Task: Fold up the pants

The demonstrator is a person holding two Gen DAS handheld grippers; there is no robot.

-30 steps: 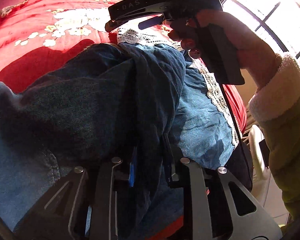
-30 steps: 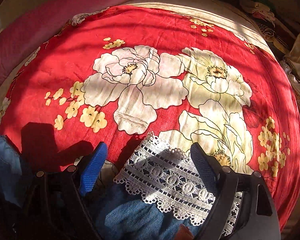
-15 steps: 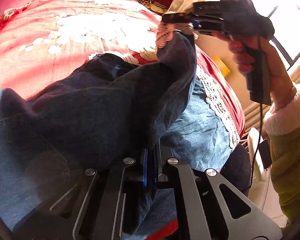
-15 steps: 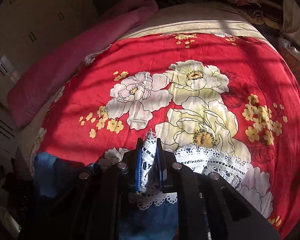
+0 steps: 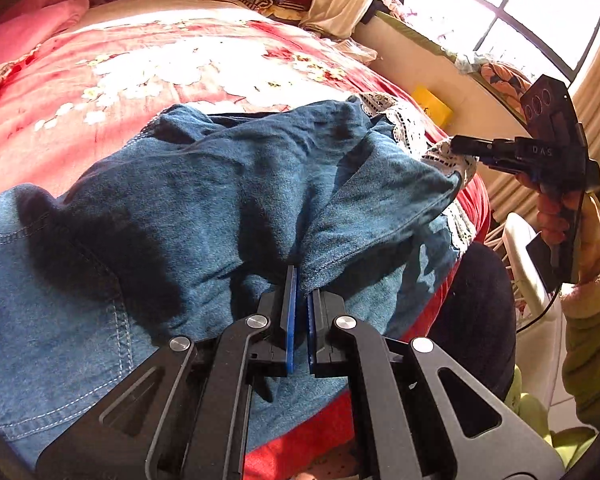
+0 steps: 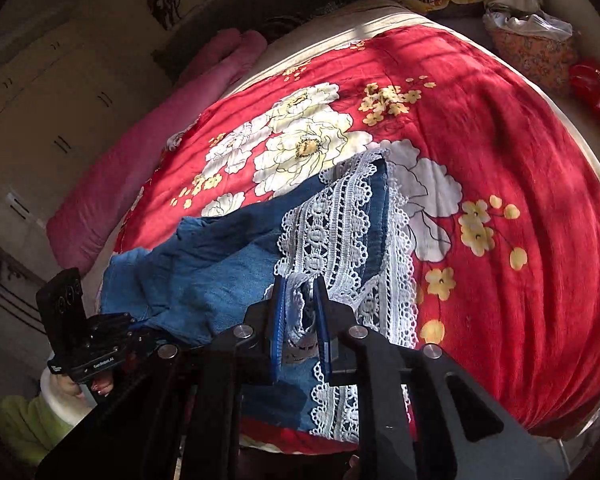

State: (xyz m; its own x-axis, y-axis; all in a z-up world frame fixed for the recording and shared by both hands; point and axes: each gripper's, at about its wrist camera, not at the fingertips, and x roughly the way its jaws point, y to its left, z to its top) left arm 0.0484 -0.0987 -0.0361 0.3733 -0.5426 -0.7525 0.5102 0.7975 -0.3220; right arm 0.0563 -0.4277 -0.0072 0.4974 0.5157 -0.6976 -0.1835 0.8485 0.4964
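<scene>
Your left gripper (image 5: pixel 299 280) is clenched on a fold of the denim pants (image 5: pixel 204 208); the blue pads (image 5: pixel 290 312) pinch the cloth just ahead of the linkage. Your right gripper (image 6: pixel 300 292) is clamped on the white lace hem (image 6: pixel 340 224) of one leg — the lace bunches between its pads. The pants lie crumpled on the red floral bedspread (image 6: pixel 500 152), spreading forward and to the left of the right gripper. From the left gripper, the raised leg runs forward and right toward the right gripper (image 5: pixel 466 146) — its hem is lifted off the bed. A pink pillow (image 6: pixel 148 152) lies beyond the pants.
</scene>
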